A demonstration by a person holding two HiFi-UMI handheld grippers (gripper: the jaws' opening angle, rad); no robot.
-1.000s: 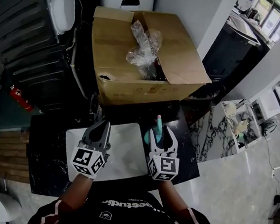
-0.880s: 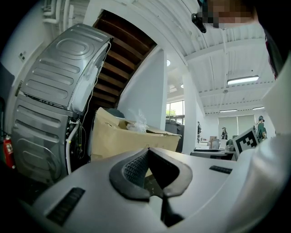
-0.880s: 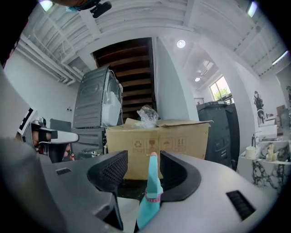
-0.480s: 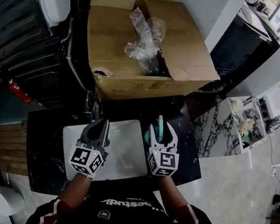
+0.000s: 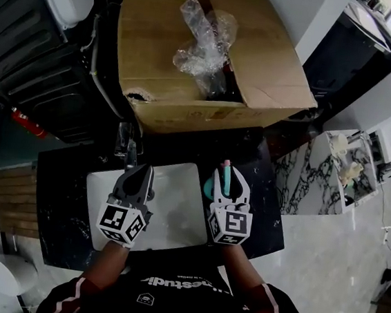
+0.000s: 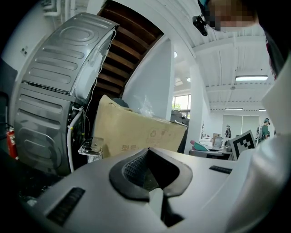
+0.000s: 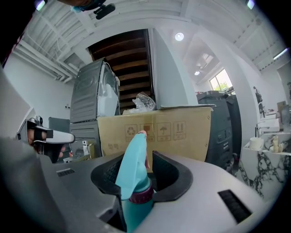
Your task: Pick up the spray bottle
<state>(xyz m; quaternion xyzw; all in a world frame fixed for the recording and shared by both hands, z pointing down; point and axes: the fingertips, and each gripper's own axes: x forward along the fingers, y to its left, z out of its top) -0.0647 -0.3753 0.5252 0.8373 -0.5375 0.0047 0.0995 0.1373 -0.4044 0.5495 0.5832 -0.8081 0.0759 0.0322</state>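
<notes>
Your right gripper (image 5: 229,183) has narrowed since a second ago, its jaws closing around the spray bottle (image 7: 134,164). Your left gripper (image 5: 140,174) stays pressed together, empty.

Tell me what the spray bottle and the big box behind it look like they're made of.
Spray bottle: likely plastic, smooth teal with a slight sheen, moulded trigger head and a maroon collar.
Box: cardboard, matte brown, with printed handling symbols, folded flaps and a torn hole.

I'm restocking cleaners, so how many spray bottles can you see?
1: the teal spray bottle stands between the right gripper's closing jaws. Others may be hidden inside the cardboard box.
</notes>
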